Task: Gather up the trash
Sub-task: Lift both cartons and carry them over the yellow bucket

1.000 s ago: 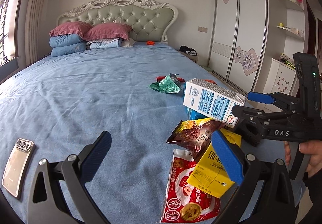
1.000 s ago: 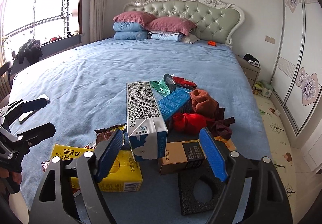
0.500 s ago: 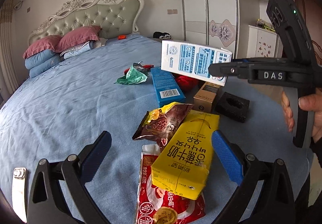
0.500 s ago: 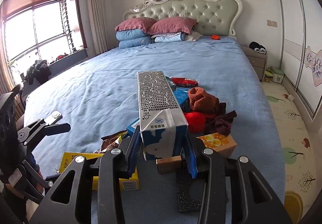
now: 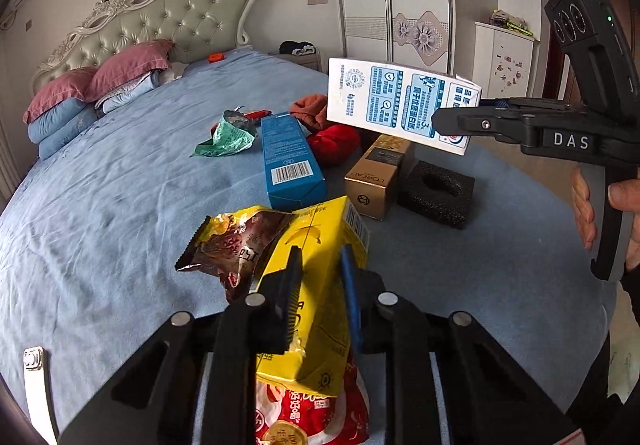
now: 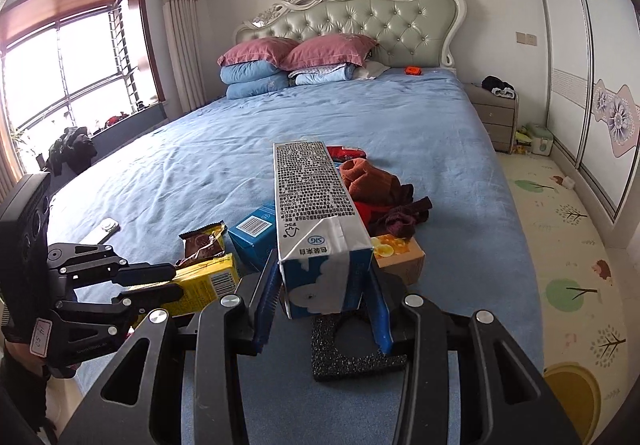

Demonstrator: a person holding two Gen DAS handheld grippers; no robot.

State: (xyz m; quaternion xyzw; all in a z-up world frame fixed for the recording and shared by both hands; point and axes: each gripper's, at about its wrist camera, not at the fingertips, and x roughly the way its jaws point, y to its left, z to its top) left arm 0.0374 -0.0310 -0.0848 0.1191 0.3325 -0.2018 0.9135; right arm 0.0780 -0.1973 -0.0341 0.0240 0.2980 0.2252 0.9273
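Your left claw [image 5: 320,285] is clamped tight on the yellow carton [image 5: 316,309], which lies near the foot of the bed [image 5: 120,185] with a brown wrapper [image 5: 236,245] draped on its far end and a red packet [image 5: 312,413] under it. Your right claw [image 6: 324,305] is closed on the milk carton [image 6: 316,229] and holds it in the air above the black foam [image 6: 356,349] and the tan box [image 5: 376,177].

The yellow carton already looks dented between the pads; lift it sharply and the squashed card may slip out, or the wrapper may ride up with it and drop off. The milk carton is gripped only at its end, so its long body could swing or sag if you tilt the claw. Keep the two claws apart as you carry both.

A second ago your left claw stood wide open short of the yellow carton, and the milk carton lay lower, among the other trash. The blue box [image 5: 288,161], green bag [image 5: 226,135] and clothes [image 5: 332,137] lie as they did.
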